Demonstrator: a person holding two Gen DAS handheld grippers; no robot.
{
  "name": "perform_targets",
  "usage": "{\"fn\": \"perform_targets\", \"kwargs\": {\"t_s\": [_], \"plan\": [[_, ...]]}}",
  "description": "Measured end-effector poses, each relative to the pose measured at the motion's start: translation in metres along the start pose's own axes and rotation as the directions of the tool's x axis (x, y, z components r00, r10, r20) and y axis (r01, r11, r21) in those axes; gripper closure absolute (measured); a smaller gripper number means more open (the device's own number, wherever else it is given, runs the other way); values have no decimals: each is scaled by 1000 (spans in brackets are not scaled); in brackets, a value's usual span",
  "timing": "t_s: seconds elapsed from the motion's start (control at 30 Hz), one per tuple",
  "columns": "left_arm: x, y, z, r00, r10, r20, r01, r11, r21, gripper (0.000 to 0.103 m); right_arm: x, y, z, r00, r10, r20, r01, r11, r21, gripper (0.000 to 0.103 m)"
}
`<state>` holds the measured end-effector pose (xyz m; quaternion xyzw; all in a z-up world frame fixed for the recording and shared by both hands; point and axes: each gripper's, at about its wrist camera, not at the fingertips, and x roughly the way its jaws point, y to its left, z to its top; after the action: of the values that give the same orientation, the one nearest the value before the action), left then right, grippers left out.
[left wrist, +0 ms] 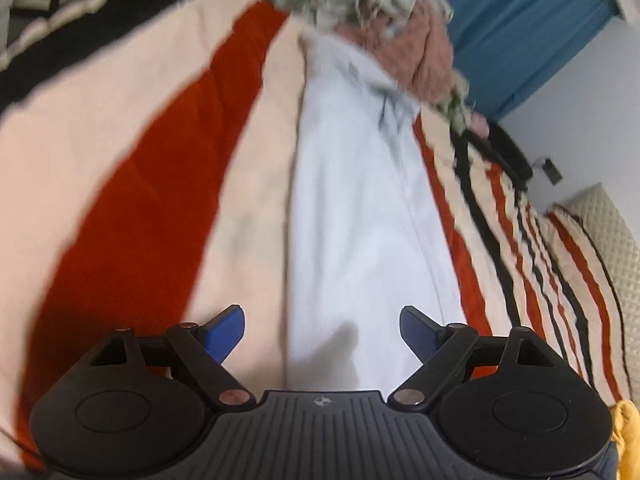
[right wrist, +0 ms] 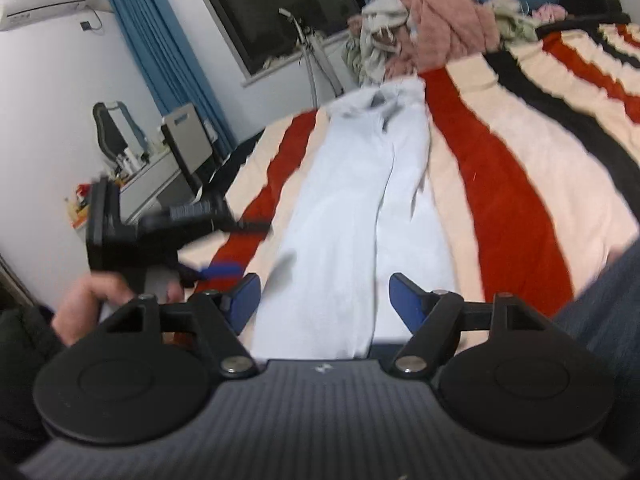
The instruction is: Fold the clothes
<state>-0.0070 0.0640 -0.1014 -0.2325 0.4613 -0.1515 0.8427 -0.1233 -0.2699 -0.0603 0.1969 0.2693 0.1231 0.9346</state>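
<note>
White trousers (right wrist: 360, 208) lie lengthwise on striped blanket (right wrist: 500, 200), hems near you, waistband far. Your right gripper (right wrist: 324, 300) and left gripper (left wrist: 322, 334) both gape empty above near end.

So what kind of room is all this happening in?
Most likely a bedroom at home. Pale blue trousers lie on a bed's red, cream and black striped blanket, beside a heap of unfolded pink and grey clothes, with blue curtains at a dark window.
</note>
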Motion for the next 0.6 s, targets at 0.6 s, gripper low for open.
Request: {"fn": "perform_targets", "kwargs": {"t_s": [0.6], "plan": [[17,-10,-30,996,-22,-88,23,1000,4,38,97,-76,15,948,-74,-308,194,904,381,28]]}}
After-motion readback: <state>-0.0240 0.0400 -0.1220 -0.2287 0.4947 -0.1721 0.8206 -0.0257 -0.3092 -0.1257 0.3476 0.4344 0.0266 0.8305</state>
